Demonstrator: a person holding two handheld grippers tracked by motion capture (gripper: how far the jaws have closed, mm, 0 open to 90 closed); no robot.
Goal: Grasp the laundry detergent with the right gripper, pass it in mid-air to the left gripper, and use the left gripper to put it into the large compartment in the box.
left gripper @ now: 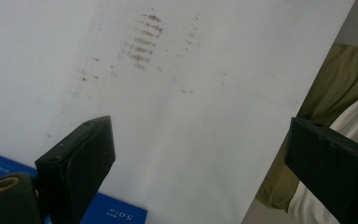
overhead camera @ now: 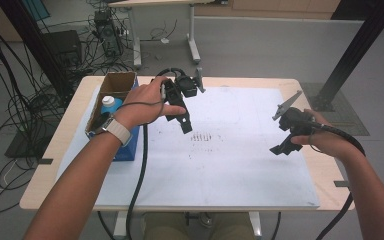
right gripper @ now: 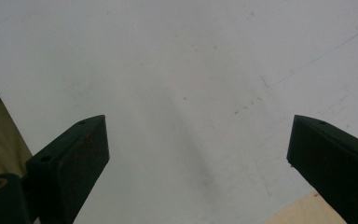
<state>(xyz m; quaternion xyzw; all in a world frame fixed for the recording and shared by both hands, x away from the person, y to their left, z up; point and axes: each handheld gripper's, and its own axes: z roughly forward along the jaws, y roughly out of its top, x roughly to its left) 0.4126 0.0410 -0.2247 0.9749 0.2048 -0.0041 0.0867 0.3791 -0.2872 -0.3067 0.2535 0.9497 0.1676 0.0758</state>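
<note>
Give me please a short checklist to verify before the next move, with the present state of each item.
1. Left gripper open and holding nothing: ok; its jaws stand wide apart over the white sheet.
2. Right gripper open and holding nothing: ok, jaws wide apart.
3. The two grippers apart from each other: ok.
4. Middle of the sheet free of things: ok; it carries just a patch of reddish marks.
5. Bottle with the blue cap upright in the cardboard box: ok, as far as the high view shows.
6. Left cable free of the box: cannot tell.
</note>
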